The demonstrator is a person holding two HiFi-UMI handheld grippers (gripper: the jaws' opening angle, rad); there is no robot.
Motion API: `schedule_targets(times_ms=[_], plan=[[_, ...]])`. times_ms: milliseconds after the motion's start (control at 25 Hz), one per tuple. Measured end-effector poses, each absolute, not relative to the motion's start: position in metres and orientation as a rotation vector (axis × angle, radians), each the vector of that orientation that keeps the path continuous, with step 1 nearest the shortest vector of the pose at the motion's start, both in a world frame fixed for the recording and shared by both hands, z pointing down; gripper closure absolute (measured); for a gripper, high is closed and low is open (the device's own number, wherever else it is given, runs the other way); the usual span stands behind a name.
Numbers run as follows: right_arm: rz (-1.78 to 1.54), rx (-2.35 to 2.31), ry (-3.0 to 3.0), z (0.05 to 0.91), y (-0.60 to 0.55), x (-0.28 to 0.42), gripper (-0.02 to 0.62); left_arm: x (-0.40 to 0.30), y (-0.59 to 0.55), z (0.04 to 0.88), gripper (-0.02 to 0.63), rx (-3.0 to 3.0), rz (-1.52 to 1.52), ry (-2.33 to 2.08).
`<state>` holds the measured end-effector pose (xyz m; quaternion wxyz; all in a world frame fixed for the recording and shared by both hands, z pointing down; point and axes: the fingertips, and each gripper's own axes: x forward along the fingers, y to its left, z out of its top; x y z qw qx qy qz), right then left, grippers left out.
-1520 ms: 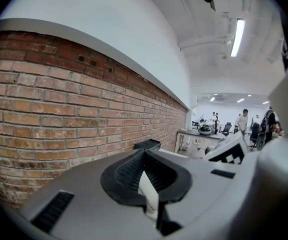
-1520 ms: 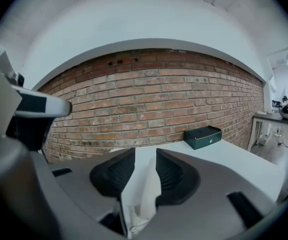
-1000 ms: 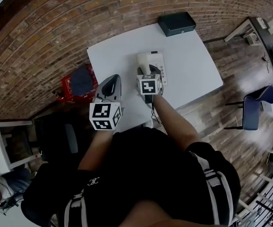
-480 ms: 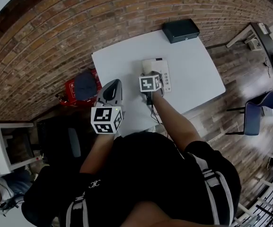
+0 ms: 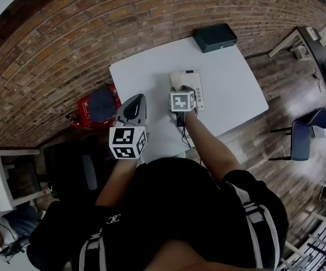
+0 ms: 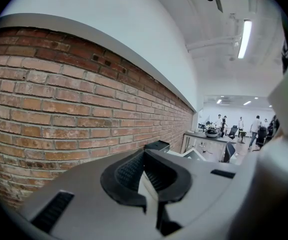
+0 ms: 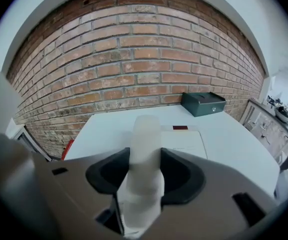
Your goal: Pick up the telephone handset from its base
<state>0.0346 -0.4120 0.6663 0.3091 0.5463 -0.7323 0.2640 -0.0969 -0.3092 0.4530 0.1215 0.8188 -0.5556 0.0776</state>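
Observation:
A white telephone base lies near the middle of the white table. Its white handset runs lengthwise between my right gripper's jaws. In the head view the handset is mostly hidden under that gripper. My right gripper points steeply down at the phone, and its jaws are closing with both pads against the handset's sides. The base's flat top shows just beyond the jaws. My left gripper hovers at the table's left edge, shut and empty, and faces the brick wall.
A dark green box sits at the table's far edge, also seen in the right gripper view. A red crate with a dark cap lies on the floor left of the table. A blue chair stands to the right.
My right gripper has sunk a little around the handset and its jaws have narrowed on it. The left gripper has stayed where it was.

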Motion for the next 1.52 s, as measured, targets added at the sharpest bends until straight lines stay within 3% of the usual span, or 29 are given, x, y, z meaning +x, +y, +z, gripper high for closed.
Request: schedule_targets(times_ms=[920,1520], plan=[[0.424,1.801,-2.461,0.467,-0.357,0.071,0.414,-0.070,-0.320,0.447,0.604,2.471,0.187,-1.528],[0.357,1.862,-2.483,0.442,-0.333,0.086,0.414,-0.034,-0.328,0.437,0.605,2.553,0.176,-1.425]])
